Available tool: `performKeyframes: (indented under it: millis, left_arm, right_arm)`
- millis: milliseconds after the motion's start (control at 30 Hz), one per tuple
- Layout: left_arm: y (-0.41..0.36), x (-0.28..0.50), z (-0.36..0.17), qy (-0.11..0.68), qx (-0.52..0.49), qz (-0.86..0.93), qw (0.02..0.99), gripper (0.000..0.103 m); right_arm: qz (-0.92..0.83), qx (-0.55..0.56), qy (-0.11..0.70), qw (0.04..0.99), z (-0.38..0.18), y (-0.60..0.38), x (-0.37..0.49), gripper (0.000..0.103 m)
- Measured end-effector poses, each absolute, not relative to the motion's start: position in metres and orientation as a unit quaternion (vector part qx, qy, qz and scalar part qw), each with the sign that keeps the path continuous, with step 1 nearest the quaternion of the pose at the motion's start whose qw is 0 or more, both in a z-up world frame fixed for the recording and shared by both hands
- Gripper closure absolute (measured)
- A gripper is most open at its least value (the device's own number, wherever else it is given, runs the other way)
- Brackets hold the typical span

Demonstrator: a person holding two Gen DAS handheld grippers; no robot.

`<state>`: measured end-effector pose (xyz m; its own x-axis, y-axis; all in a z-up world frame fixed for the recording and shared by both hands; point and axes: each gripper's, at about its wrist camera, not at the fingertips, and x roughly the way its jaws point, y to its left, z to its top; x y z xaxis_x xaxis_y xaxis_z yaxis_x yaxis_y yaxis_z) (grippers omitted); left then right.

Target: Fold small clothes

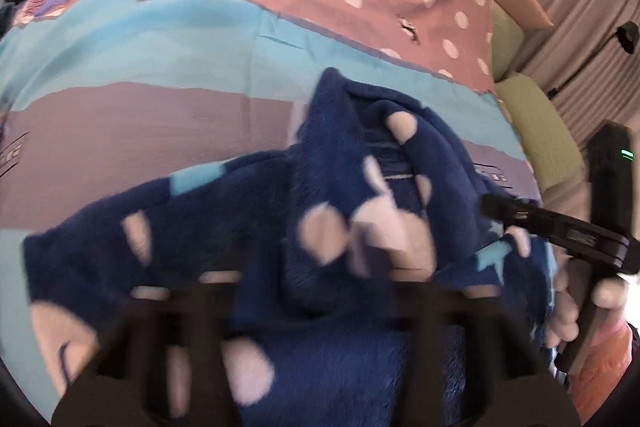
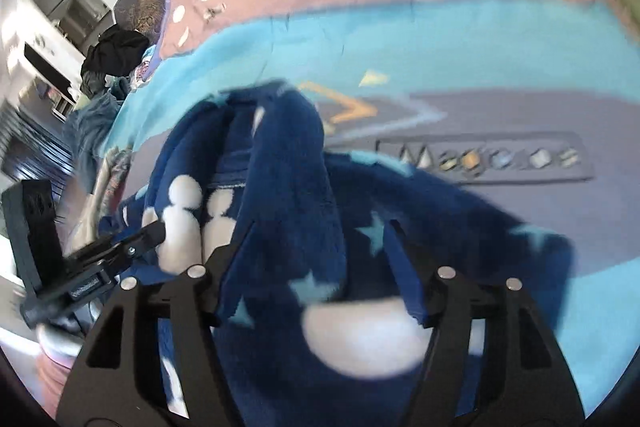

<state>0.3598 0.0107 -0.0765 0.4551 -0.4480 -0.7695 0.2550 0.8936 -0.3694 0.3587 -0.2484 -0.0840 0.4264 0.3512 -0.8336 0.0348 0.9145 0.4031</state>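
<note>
— What do I have in the left wrist view?

— My left gripper (image 1: 316, 291) is clenched on the blue fleece garment (image 1: 344, 187); a fold of it bunches up right between the fingers. It lies on the bed cover (image 1: 160, 123), in the grey band towards the edge nearest me. The right gripper (image 1: 494, 209) comes in from the side, its tip against the same fleece, with a hand (image 1: 568, 311) behind it.

— How will it handle?

— I judge it light, thick and floppy. Plush like this holds no crease and slumps when let go, so I want hems or seams, not a loose middle fold.

— And the right wrist view?

— My right gripper (image 2: 320, 287) has a thick fold of the garment (image 2: 288, 195) between its fingers; it looks gripped, jaws partly apart around the bulk. The left gripper (image 2: 156, 231) nips the cloth beside it. The picture is blurred, so the exact edge I hold I cannot tell. The garment drapes onto the cover (image 2: 520, 107), near its printed strip.
</note>
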Motion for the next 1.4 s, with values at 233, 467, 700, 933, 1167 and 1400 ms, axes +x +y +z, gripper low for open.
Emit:
performKeyframes:
  millis: [233,467,700,933,1167,1400]
  left_arm:
    - [0.022,0.360,-0.093,0.465,-0.064,-0.183,0.864,0.095]
    - [0.019,0.339,-0.070,0.426,-0.040,-0.169,0.888,0.089]
    - [0.062,0.260,-0.021,0.368,-0.078,-0.197,0.905,0.073]
    - [0.088,0.152,-0.035,0.377,-0.060,-0.226,0.896,0.062]
    - [0.117,0.103,-0.068,0.413,-0.046,-0.161,0.895,0.061]
    - [0.147,0.057,-0.081,0.427,-0.082,-0.168,0.885,0.058]
  right_arm:
    - [0.067,0.194,0.521,0.828,-0.102,-0.267,0.348,0.096]
    - [0.042,0.198,0.462,0.864,-0.066,-0.275,0.311,0.079]
    - [0.073,0.154,0.424,0.890,-0.039,-0.279,0.190,0.079]
    - [0.063,0.139,0.444,0.883,-0.056,-0.276,0.072,0.079]
    - [0.039,0.163,0.455,0.875,-0.063,-0.270,0.018,0.076]
    - [0.027,0.171,0.473,0.864,-0.083,-0.270,-0.021,0.071]
